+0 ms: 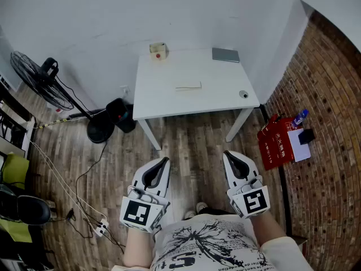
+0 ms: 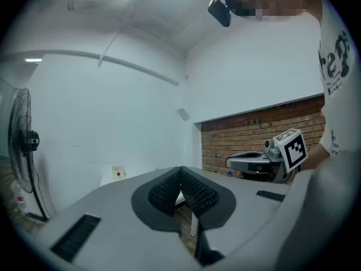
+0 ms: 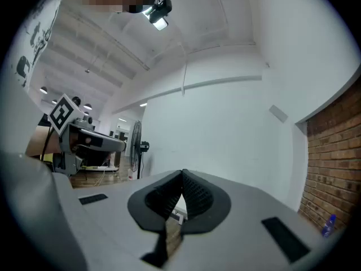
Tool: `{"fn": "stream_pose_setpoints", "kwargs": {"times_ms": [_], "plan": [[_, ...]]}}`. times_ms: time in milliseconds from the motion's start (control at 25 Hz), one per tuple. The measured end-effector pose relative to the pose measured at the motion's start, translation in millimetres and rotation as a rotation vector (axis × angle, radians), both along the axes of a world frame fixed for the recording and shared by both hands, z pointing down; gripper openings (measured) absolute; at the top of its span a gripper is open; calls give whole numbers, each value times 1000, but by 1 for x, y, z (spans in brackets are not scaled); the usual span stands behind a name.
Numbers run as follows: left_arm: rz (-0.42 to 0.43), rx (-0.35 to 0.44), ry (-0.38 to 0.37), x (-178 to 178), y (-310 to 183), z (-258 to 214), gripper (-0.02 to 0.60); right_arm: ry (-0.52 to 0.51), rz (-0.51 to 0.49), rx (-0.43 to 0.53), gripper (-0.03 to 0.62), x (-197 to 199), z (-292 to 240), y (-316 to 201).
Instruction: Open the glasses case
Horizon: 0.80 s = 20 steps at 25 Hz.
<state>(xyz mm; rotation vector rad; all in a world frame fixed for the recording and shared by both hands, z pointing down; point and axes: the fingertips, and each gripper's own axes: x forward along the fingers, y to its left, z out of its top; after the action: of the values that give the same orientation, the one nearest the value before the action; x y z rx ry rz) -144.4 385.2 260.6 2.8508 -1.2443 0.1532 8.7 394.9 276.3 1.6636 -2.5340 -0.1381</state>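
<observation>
A white table (image 1: 169, 103) stands far ahead of me by the wall. On it lie a slim cream oblong thing (image 1: 188, 86) at the middle and a flat grey-green rectangular thing (image 1: 225, 55) at the back right; which one is the glasses case I cannot tell. My left gripper (image 1: 164, 161) and right gripper (image 1: 229, 153) hover close to my body above the wooden floor, well short of the table. Both point forward with nothing in them. In the left gripper view the left gripper (image 2: 180, 169) has its ribbed pads touching, as does the right gripper (image 3: 183, 173) in the right gripper view.
A small box with a red dot (image 1: 158, 51) and a small round object (image 1: 243, 94) also sit on the table. A standing fan (image 1: 36, 75) and floor cables (image 1: 73, 179) are at the left. A red bag (image 1: 275, 141) leans by the brick wall (image 1: 327, 95) at the right.
</observation>
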Motion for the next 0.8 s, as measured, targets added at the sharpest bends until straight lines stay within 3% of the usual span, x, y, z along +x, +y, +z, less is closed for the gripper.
{"fn": "stream_pose_setpoints", "kwargs": {"times_ms": [440,560,640,680,800], "plan": [[19,0,-18,-2,1,8,14,-15,-18,-42,13,-9,13,7],[27,-4,-15,-4,-1,13,14,-35,16,-51,16,-9,20,1],[34,-4,-12,-5,-1,17,14,-54,22,-33,451,-9,20,-4],[36,-4,-12,-6,-2,19,14,-62,39,-21,515,-7,20,-7],[32,-11,-18,-9,-9,25,14,-61,89,-12,543,0,21,-20]]}}
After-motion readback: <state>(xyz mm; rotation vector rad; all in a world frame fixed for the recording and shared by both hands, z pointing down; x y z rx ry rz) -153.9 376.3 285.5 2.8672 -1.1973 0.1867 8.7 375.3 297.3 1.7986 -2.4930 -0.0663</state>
